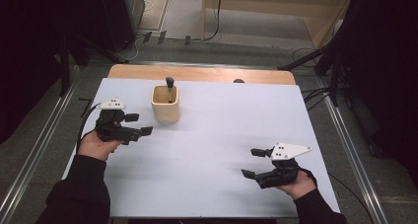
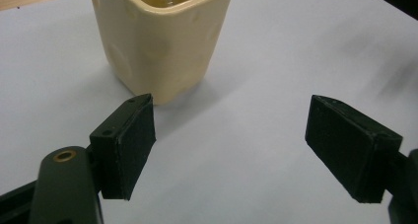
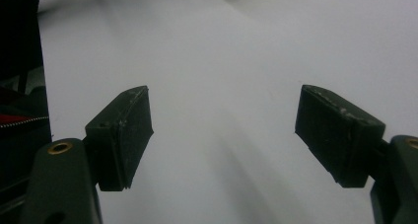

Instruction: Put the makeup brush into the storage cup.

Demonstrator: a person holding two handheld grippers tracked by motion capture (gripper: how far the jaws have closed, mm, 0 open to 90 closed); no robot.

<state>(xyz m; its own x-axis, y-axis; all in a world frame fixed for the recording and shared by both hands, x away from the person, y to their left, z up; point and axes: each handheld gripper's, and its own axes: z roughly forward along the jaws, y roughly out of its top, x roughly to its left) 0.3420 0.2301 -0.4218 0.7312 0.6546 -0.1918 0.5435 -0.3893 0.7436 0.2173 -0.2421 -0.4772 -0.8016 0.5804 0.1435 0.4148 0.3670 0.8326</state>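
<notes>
Jaws spread wide on both grippers, nothing between them. Left gripper point(image 1: 139, 124) sits just beside the cup point(image 1: 164, 104) (a dark-handled tool point(image 1: 169, 82) stands inside); right gripper point(image 1: 253, 163) rests well apart, near the table point(image 1: 212, 145) edge.

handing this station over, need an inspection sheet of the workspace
surface: pale table sheet over a wooden top, flat, no spills seen
job's things: cream cup upright at the back left, a dark-handled tool standing in it
clutter: small dark thing at the far edge, too small to tell
grippers: left gripper open, beside the cup, not touching; right gripper open, nothing between its jaws, at the near right
cables: black cable trails from the left gripper; loose cables on the floor
surroundings: grey floor, metal rails along both sides, dark stands
</notes>
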